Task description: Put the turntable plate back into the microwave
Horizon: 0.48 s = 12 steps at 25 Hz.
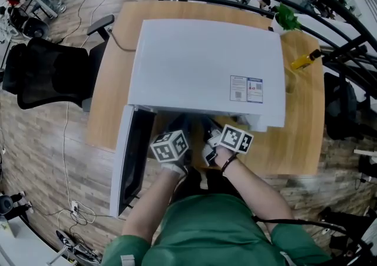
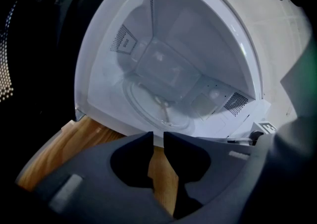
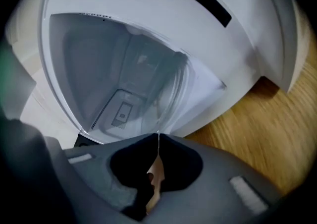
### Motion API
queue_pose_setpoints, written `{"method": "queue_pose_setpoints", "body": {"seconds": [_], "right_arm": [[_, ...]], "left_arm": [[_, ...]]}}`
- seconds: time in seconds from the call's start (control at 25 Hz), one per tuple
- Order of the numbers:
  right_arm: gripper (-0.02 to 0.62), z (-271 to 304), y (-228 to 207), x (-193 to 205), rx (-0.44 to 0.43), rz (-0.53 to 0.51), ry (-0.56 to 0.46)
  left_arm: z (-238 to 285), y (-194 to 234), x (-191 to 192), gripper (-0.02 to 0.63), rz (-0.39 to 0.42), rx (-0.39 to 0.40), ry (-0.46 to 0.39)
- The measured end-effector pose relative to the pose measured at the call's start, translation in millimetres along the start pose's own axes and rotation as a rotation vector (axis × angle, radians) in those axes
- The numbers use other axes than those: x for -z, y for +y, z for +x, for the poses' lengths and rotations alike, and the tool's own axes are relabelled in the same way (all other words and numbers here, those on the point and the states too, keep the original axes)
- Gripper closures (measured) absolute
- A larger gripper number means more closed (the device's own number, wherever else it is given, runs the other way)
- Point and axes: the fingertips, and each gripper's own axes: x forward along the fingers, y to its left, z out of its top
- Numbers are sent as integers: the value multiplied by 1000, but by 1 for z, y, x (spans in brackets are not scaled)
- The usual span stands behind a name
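The white microwave stands on a wooden table, its door swung open to the left. Both grippers are at the cavity mouth. My right gripper is shut on the rim of the clear glass turntable plate. The plate is seen nearly edge-on and rises from the jaw tips into the opening. My left gripper is open, and only bare wood shows through the gap between its jaws. It faces the cavity floor, where the round recess and roller hub show. In the head view the microwave's top hides the plate.
A yellow object and a green thing lie on the table right of the microwave. A black office chair stands at the left, with cables on the floor below it. Dark railings run along the far right.
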Motion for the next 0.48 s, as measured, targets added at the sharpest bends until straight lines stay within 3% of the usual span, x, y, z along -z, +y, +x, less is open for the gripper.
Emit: {"method": "queue_pose_setpoints", "body": {"seconds": [0.24, 0.36, 0.48], "right_arm": [[584, -23, 13, 12, 27, -150, 24], [584, -37, 21, 14, 49, -271, 36], [591, -53, 31, 15, 55, -402, 39]], "left_arm": [[-16, -15, 11, 532, 49, 14, -2], [-28, -30, 13, 550, 65, 33, -18], [-42, -46, 14, 585, 140, 49, -30]]}}
